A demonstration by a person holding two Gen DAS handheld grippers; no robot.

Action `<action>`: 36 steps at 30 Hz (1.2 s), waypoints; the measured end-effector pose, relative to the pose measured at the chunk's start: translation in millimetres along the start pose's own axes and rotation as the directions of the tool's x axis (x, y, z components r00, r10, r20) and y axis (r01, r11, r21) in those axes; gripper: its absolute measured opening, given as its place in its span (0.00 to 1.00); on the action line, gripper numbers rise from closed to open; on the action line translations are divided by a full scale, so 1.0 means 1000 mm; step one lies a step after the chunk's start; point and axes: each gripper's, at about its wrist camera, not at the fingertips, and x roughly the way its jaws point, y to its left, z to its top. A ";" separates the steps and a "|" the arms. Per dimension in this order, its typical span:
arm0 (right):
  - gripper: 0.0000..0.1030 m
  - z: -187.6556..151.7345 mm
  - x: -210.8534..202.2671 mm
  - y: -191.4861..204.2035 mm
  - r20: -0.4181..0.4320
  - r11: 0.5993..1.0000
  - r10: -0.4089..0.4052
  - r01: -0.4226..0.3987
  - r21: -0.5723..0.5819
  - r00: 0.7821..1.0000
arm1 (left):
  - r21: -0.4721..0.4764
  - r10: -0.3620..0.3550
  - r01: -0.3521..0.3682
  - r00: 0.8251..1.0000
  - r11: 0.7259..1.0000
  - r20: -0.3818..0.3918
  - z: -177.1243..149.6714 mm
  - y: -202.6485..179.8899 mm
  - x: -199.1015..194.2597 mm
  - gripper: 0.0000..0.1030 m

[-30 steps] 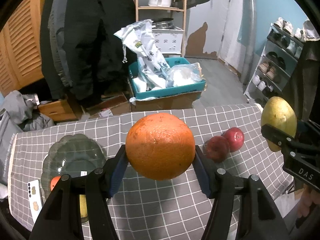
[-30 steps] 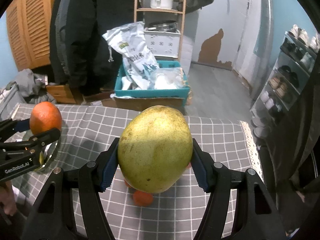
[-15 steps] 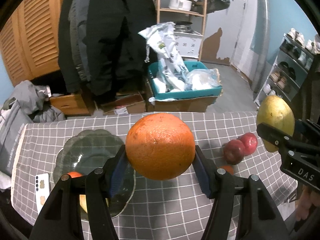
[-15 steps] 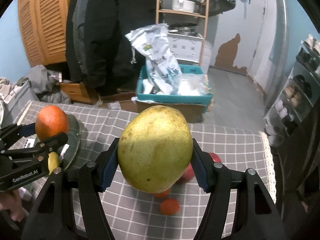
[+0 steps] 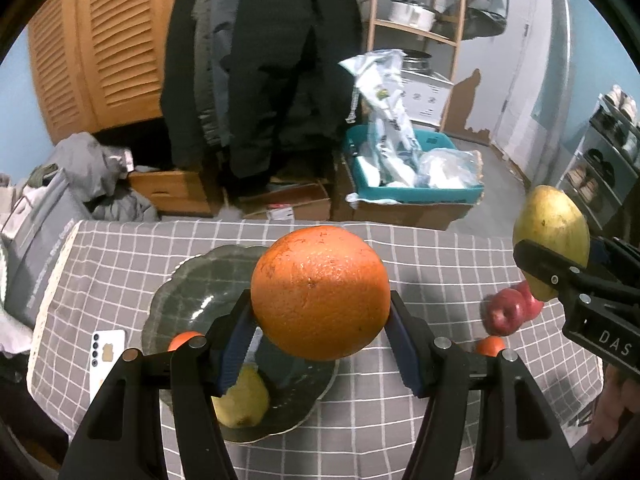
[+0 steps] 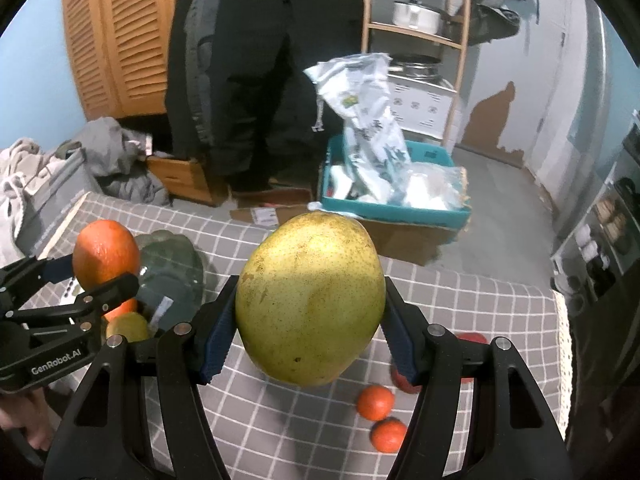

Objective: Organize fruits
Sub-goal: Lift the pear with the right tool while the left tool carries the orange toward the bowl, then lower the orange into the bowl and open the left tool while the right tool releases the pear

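Left gripper (image 5: 320, 336): its two blue-padded jaws are clamping a large orange (image 5: 320, 292) from either side and holding it in the air above the grey checked tablecloth (image 5: 400, 420). In the left wrist view the orange is hanging just over the right part of a dark glass plate (image 5: 192, 300) that is sitting on the left half of the table. Inside the plate a small tangerine (image 5: 184, 339) is lying at the near left and a yellow-green pear (image 5: 240, 400) is lying at the near edge, partly hidden behind the left jaw. A white phone (image 5: 105, 354) is lying flat on the cloth just left of the plate.

Right gripper (image 6: 310, 344): its jaws are squeezing a big yellow-green pomelo (image 6: 310, 300), likewise lifted clear of the table. In the left wrist view this fruit is appearing at the far right edge, well apart from the plate. Below it, two red apples (image 5: 510, 308) are resting on the cloth touching one another, with one small tangerine near them. The right wrist view is showing two loose tangerines (image 6: 380, 416) lying close together at the near right of the table, and the apples are mostly hidden behind the right jaw.

Beyond the table, a teal crate (image 6: 396, 208) of plastic bags is standing on a cardboard box on the floor, beside dark hanging coats (image 5: 260, 60).
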 end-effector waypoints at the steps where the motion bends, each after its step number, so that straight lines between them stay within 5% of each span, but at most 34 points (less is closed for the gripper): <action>1: 0.64 0.001 0.002 0.004 -0.001 1.000 0.006 -0.006 -0.005 1.000 | -0.007 0.005 -0.005 1.000 1.000 -0.002 0.000 0.004 0.001 0.63; 19: 0.64 0.018 0.065 0.075 -0.083 0.990 0.116 -0.121 -0.068 0.990 | -0.099 0.087 -0.094 0.994 0.991 -0.073 -0.013 0.078 0.032 0.63; 36: 0.64 0.010 0.124 0.113 -0.194 0.978 0.174 -0.192 -0.078 0.965 | -0.152 0.068 -0.102 0.975 0.983 -0.213 -0.041 0.106 0.084 0.63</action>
